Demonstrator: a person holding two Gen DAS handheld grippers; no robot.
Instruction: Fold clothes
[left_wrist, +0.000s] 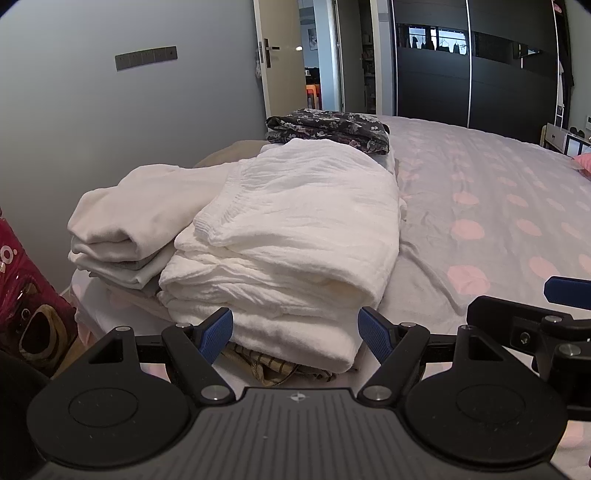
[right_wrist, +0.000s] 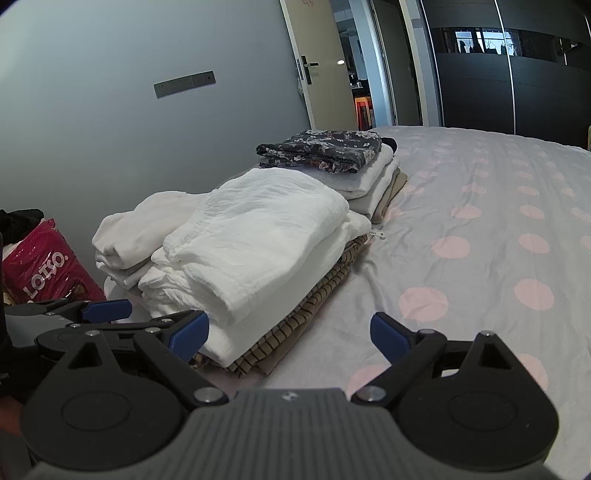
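Left gripper (left_wrist: 295, 332): black angular linkage arms, blue ribbed fingertips (left_wrist: 218, 332), silver screws, round discs, grey ridged base. Right gripper (right_wrist: 290, 334): identical build.

The bed (right_wrist: 480, 206) wears a grey cover with pink dots. Near its wall-side edge lie two piles of folded clothes: a white stack (right_wrist: 258, 240) over a striped garment (right_wrist: 295, 325), and behind it another topped by dark floral fabric (right_wrist: 325, 149).
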